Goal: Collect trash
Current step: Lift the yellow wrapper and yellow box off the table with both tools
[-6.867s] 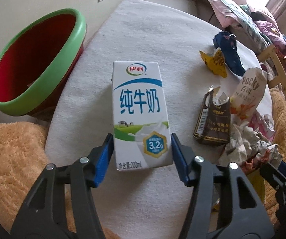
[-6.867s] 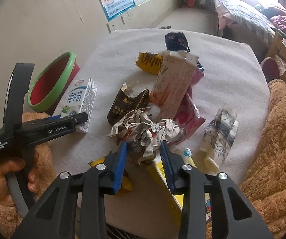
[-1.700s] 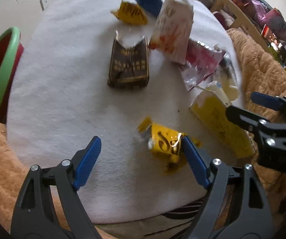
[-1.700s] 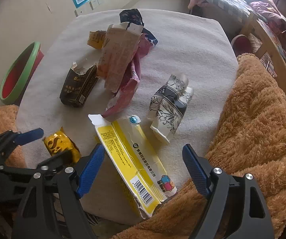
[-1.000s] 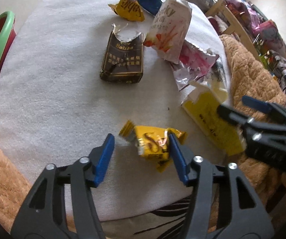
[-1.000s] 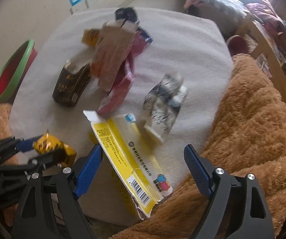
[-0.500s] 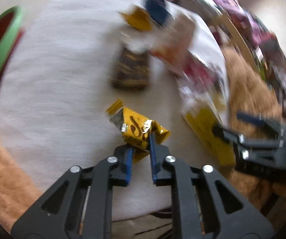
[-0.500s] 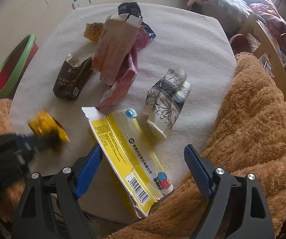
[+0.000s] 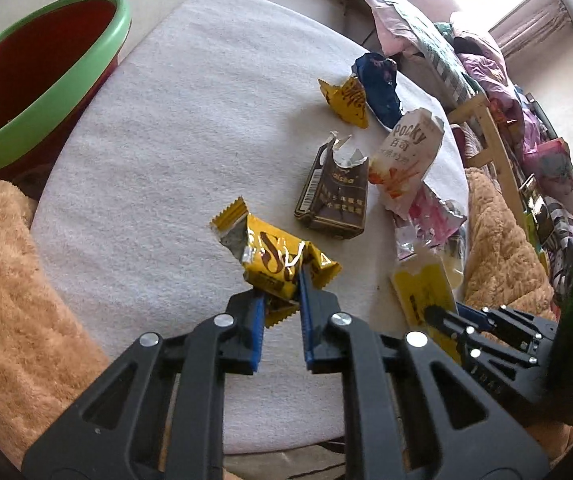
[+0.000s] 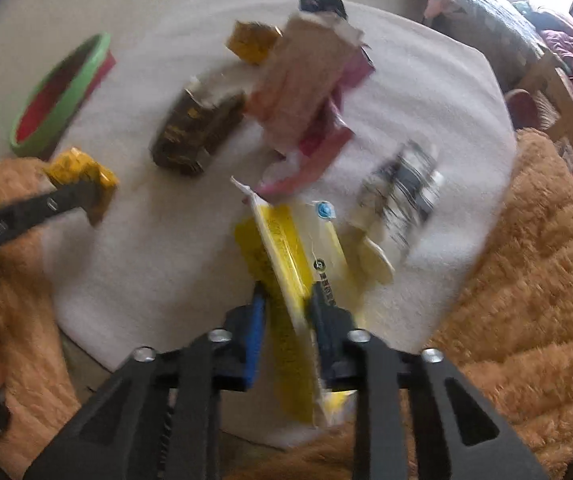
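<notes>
Left tongs (image 9: pixel 279 292) clamped on the yellow snack wrapper (image 9: pixel 272 258), lifted off the counter (image 9: pixel 190 128) near its front edge. Right tongs (image 10: pixel 285 304) have just snapped shut on the yellow carton (image 10: pixel 286 264) at the front-right edge, where a second ago they stood wide. Red basin (image 9: pixel 26 68), green rim, beside the counter's left edge; its visible inside is bare.

Fuzzy tan blanket (image 9: pixel 14 280), bed with bedding (image 9: pixel 426 32) behind.

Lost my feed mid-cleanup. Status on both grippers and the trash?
Left hand-held gripper shut on yellow snack wrapper. Right hand-held gripper shut on flattened yellow carton. Green-rimmed bin off the table's left edge, path clear.
</notes>
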The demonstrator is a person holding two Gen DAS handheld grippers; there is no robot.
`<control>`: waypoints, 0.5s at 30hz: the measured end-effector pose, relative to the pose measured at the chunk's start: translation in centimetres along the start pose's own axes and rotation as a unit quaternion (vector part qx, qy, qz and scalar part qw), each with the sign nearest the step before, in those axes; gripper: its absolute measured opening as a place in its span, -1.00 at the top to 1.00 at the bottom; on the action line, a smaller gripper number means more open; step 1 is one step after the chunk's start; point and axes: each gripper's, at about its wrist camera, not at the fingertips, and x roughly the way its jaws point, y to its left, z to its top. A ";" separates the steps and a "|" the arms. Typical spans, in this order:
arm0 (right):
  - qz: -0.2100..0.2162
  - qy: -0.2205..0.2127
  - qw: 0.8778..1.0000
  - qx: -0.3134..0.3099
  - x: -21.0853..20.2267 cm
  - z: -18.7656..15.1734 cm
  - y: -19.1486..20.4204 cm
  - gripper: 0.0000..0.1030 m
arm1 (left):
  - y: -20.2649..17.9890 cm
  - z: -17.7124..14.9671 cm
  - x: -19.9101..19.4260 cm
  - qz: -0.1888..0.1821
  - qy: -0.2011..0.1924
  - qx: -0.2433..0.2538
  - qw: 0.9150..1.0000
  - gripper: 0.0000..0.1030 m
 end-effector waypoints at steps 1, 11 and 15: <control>0.001 -0.007 1.000 0.000 0.0 0.5 0.2 0.65 | 0.0 -0.1 0.1 0.001 0.001 -0.001 1.000 0.73; 0.010 -0.023 1.000 -0.006 0.2 1.2 1.1 -0.02 | -0.5 -0.1 1.0 0.019 0.013 0.006 1.000 0.02; 0.017 -0.031 0.999 0.018 -0.5 0.8 0.0 -0.14 | -1.0 -0.1 1.5 0.031 0.020 0.015 0.999 -0.09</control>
